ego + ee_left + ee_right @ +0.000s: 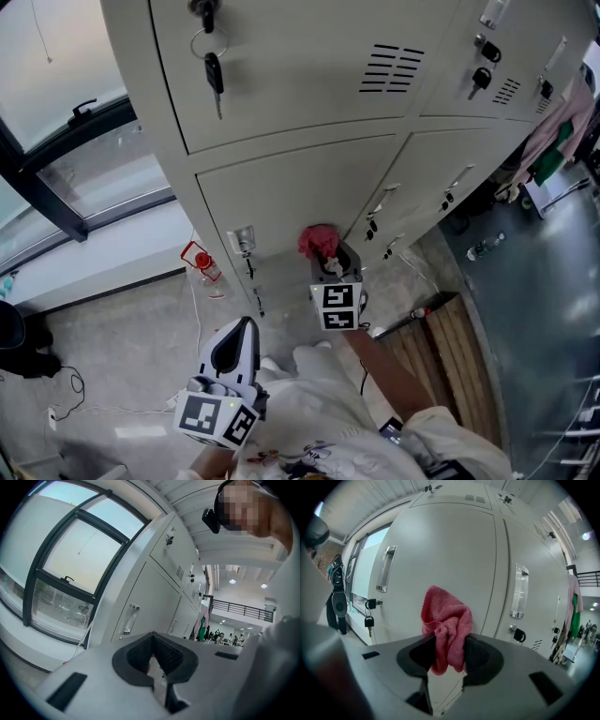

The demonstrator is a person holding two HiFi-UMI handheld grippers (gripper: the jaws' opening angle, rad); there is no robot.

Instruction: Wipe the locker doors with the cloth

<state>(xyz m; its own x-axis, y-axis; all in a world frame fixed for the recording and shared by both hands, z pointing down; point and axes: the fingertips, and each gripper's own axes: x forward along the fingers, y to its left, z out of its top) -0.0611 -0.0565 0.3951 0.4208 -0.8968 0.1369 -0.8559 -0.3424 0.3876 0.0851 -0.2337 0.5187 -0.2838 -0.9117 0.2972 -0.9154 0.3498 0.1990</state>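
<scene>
A pink cloth (pixel 319 241) is bunched between the jaws of my right gripper (pixel 330 264), which is shut on it. The gripper holds the cloth up close to a lower beige locker door (pixel 300 187); whether it touches the door I cannot tell. In the right gripper view the cloth (pixel 445 625) sticks up out of the right gripper (pixel 449 644) in front of that door (pixel 440 550), between its handle (pixel 386 568) and the seam to the neighbouring door (pixel 529 573). My left gripper (pixel 236 337) hangs lower left, away from the lockers. In its own view the left gripper (pixel 153 641) is shut and holds nothing.
Keys (pixel 214 70) hang from the upper door's lock, and another key (pixel 369 620) hangs at the lower door's left. A red-capped bottle (pixel 202 262) stands on the floor by the locker's corner. A wooden pallet (pixel 441 337) lies at the right. A window (pixel 56 141) is to the left.
</scene>
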